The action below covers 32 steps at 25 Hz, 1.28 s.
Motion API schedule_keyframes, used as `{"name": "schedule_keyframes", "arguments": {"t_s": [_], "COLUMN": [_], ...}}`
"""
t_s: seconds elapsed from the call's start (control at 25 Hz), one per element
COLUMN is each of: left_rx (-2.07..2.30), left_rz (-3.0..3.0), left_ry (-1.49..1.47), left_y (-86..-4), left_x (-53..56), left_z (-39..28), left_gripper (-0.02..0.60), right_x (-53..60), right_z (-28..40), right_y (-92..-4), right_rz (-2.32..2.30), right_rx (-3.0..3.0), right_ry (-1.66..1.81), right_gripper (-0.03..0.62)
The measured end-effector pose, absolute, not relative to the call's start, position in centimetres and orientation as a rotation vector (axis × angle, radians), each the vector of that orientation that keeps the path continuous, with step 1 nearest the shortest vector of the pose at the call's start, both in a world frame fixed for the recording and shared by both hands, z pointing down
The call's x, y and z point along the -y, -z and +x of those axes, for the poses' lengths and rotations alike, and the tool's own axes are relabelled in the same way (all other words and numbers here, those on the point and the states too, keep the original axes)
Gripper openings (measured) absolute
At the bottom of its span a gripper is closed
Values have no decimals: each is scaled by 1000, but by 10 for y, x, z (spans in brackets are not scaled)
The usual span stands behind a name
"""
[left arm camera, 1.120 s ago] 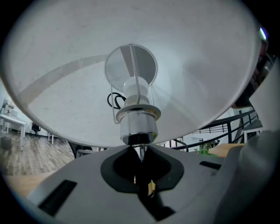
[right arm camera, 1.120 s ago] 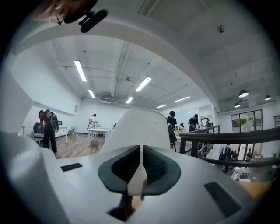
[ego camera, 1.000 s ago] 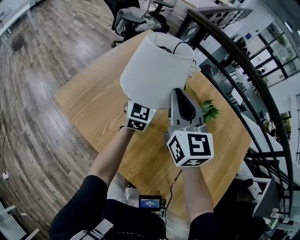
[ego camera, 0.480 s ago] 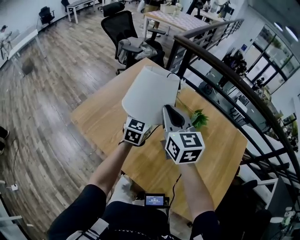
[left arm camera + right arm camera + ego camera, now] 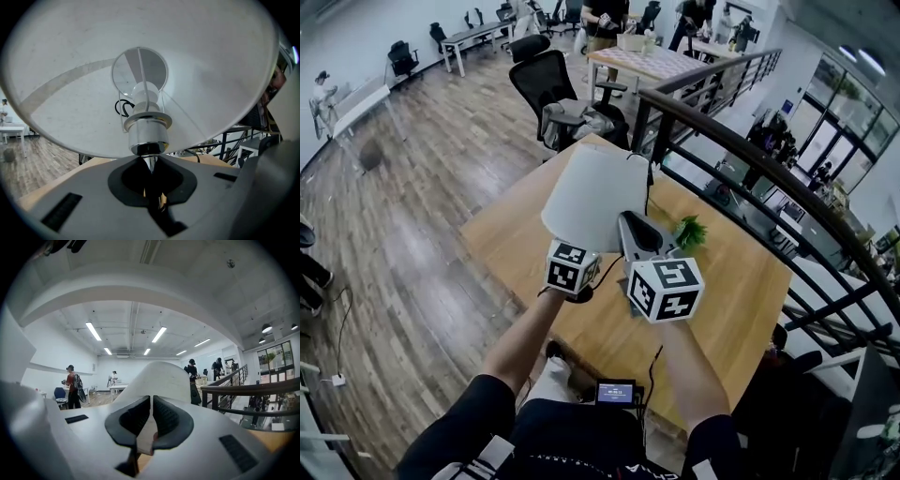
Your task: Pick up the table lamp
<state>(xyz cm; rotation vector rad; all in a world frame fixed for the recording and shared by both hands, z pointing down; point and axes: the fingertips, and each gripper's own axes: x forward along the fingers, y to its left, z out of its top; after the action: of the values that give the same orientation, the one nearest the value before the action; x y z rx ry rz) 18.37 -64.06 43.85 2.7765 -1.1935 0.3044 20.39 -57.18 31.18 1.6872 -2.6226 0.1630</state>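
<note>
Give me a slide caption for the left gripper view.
Left gripper shut on the table lamp just below its chrome socket, camera looking up into the white shade and bulb.

Left gripper (image 5: pixel 149 165) clamped on table lamp (image 5: pixel 148 133) stem, white shade (image 5: pixel 220 70) above

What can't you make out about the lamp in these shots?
- Lamp base: head view, lost beneath the lampshade; left gripper view, the left gripper, shut on the stem, blocks everything below.
- Right gripper: a pale strip shows between its nearly closed jaws; lamp part or table behind, unclear.
</note>
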Motion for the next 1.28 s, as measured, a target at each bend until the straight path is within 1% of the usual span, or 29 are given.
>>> {"name": "schedule_keyframes", "arguments": {"t_s": [0.28, 0.44, 0.8, 1.12, 1.28], "left_rx": [1186, 1157, 1175, 1102, 1045], "left_rz": [2768, 2769, 2753, 2733, 2719], "left_ry": [-320, -311, -277, -322, -349], "left_y": [-425, -414, -407, -435, -450], "left_x": [588, 558, 464, 338, 269], "left_z": [180, 170, 94, 27, 9], "left_gripper": [32, 32, 32, 31, 31], "right_x": [520, 490, 395, 275, 212], "right_z": [201, 187, 108, 38, 18], "right_y": [-298, -286, -279, -303, -315], "right_rz": [1686, 1686, 1690, 1724, 1747], "right_rx": [2654, 2661, 2645, 2588, 2560], "right_ry": [-169, -158, -106, -131, -163], "right_gripper": [43, 43, 43, 43, 43]}}
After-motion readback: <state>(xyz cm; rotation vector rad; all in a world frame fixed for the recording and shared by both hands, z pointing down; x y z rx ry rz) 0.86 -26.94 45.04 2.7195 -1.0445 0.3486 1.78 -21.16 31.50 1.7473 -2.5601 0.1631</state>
